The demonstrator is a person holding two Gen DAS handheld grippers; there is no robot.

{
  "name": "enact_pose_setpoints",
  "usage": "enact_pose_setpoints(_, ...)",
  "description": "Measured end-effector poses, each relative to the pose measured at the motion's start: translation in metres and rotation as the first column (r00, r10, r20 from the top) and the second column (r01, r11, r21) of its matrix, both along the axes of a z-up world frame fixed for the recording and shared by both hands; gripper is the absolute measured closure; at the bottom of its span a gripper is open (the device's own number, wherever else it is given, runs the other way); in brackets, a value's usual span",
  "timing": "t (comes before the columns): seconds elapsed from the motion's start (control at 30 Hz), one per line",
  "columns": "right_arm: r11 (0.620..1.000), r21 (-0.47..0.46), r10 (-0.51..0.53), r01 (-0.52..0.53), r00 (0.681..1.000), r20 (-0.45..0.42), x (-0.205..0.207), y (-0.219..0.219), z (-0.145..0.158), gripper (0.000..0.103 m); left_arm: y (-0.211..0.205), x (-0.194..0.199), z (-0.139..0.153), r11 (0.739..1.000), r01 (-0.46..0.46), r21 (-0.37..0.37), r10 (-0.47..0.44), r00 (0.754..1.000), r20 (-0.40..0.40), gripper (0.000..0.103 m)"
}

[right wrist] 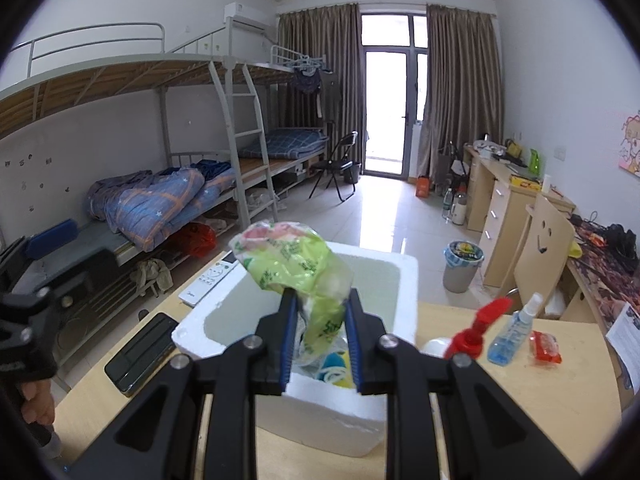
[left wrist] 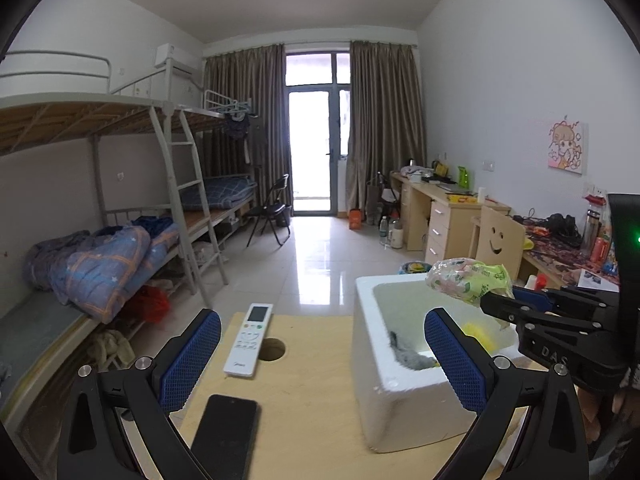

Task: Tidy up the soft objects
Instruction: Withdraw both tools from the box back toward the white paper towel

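My right gripper [right wrist: 322, 294] is shut on a crumpled green-and-pink plastic pack [right wrist: 292, 260], which hangs above the open white foam box [right wrist: 408, 280]. In the left wrist view the same pack [left wrist: 468, 280] hovers over the box's [left wrist: 400, 412] right side, with the right gripper [left wrist: 496, 304] reaching in from the right. Inside the box lie a grey furry item [left wrist: 408, 356] and a yellow soft item [left wrist: 478, 330]. My left gripper [left wrist: 322, 320] stands open over the wooden table [left wrist: 304, 400], nothing between its blue pads [left wrist: 192, 360].
A white remote [left wrist: 250, 340] and a black phone [left wrist: 226, 436] lie on the table left of the box, beside a round hole [left wrist: 272, 349]. To the box's right stand a blue spray bottle [right wrist: 512, 332], a red pump top [right wrist: 476, 332] and a red packet [right wrist: 546, 346].
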State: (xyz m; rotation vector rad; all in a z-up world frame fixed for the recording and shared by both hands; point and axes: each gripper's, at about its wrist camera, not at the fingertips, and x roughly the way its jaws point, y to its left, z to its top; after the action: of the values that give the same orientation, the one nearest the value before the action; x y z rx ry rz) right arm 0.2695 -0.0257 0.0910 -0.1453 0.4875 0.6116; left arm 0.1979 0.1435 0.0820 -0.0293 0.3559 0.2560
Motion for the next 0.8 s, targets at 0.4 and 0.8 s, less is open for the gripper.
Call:
enact_pose_setpoints(0.4,1.0,-0.021,-0.016,0.015,0.999,-0.052,0.017,0.008,-0.012,0.074,0.007,-0.006,-0.001,1.0,-0.004,-0.021,0.004,1.0,0.012,0.001)
enact_pose_setpoints(0.8,0.999,0.006,-0.052,0.052,0.998,-0.037,0.015,0.0,-0.01,0.007,0.005,-0.007,-0.002,0.999,0.017,-0.033,-0.017,1.0,0.016,0.001)
